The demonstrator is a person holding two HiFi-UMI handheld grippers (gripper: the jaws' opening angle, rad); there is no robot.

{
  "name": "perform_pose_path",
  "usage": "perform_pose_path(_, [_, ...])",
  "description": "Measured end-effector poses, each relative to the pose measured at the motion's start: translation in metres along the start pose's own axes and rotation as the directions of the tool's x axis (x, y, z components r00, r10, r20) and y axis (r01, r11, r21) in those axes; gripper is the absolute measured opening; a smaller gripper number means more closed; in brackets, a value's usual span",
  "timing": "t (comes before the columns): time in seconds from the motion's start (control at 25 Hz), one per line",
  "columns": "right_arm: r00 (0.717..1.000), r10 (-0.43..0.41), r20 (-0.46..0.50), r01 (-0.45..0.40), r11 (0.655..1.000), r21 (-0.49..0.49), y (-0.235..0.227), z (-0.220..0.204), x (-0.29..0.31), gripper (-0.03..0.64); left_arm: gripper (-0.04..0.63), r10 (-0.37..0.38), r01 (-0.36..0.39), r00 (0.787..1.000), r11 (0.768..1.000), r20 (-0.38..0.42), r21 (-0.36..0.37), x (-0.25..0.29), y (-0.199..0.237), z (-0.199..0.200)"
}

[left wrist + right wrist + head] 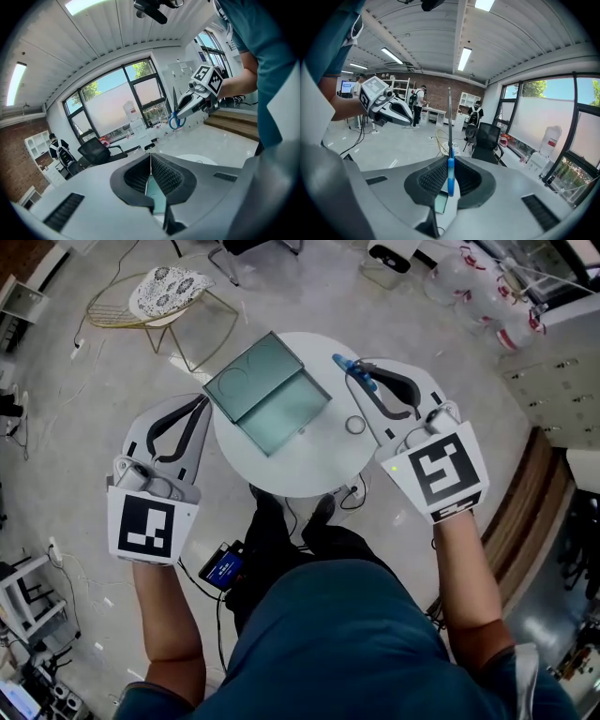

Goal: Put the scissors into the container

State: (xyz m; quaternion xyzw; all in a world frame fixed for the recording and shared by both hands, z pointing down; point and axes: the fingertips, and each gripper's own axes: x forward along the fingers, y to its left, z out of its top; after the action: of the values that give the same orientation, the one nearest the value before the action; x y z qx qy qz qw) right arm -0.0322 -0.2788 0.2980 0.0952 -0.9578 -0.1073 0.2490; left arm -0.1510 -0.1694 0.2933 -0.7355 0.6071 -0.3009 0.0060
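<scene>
Scissors (450,174) with blue handles sit pinched between the jaws of the right gripper (364,374). The jaws are closed tight on the handle part, and the thin metal blades stick straight up past the jaw tips at the centre of the right gripper view. In the head view this gripper is right of centre, its tips over the upper right edge of the round white tabletop (309,470), with the blue handles showing just beside them.

A clear greenish container (279,415) lies open at the middle of the tabletop, its lid folded back toward the upper left. The scissors are to its upper right and do not touch it. A small ring (354,425) lies on the tabletop between the container and the right gripper.

The left gripper (151,164) is at the left of the head view, off the tabletop's left edge. Its jaws are pressed together with nothing between them.
</scene>
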Motion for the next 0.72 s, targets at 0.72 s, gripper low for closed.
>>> perform_pose_path(0.72, [0.985,0.114,-0.132,-0.107,0.993,0.058,0.042,-0.075,0.108,0.063,0.021,-0.074,0.071,0.996,0.995,-0.044,-0.077,0.050,0.002,-0.087])
